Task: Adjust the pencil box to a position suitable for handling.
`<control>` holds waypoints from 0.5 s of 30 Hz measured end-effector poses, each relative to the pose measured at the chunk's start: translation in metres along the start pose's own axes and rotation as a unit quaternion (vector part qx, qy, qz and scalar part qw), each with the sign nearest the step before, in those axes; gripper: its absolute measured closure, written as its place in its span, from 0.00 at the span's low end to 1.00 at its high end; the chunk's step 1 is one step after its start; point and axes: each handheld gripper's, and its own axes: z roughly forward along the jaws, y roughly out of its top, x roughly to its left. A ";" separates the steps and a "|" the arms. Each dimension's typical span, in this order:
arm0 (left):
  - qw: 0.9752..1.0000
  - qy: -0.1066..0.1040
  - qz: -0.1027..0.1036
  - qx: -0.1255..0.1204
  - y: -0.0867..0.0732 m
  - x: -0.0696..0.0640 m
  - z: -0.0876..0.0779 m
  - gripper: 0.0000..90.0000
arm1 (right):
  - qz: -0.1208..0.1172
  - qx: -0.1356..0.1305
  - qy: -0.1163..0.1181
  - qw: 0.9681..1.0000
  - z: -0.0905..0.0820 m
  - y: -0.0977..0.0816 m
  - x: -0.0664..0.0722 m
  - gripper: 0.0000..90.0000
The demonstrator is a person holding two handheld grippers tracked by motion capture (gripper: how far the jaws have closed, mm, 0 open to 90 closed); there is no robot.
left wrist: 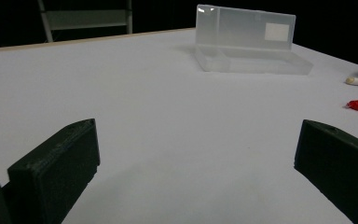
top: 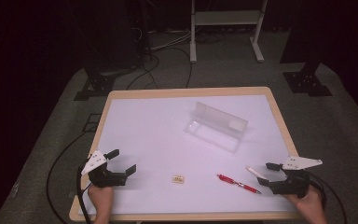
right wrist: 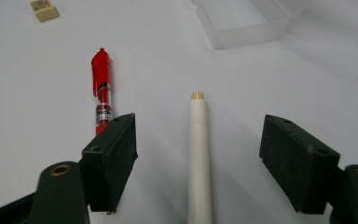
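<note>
right tool released astride white pen, seemingly untouched; left tool released.

we see a wood-edged white table on grey carpet, black cables trailing, a white metal stand behind, darkness beyond.

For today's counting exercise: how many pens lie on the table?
2. The red pen lies front right; the white pen lies beside it, between the right gripper's open jaws.
</note>
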 end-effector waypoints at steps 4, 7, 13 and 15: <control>1.000 0.001 0.002 0.000 0.000 -0.001 0.000 0.00 | -0.007 -0.002 0.002 1.000 -0.001 0.004 0.000 0.28; 1.000 0.000 0.003 0.000 0.000 -0.001 0.000 0.00 | -0.008 0.008 0.006 1.000 0.000 0.008 0.000 0.27; 1.000 0.000 -0.001 0.001 0.000 0.000 0.001 0.00 | -0.010 0.010 0.012 1.000 0.000 0.020 -0.001 0.26; 1.000 0.000 -0.001 0.000 0.000 0.001 0.001 0.00 | -0.013 0.011 0.011 1.000 0.000 0.022 0.000 0.26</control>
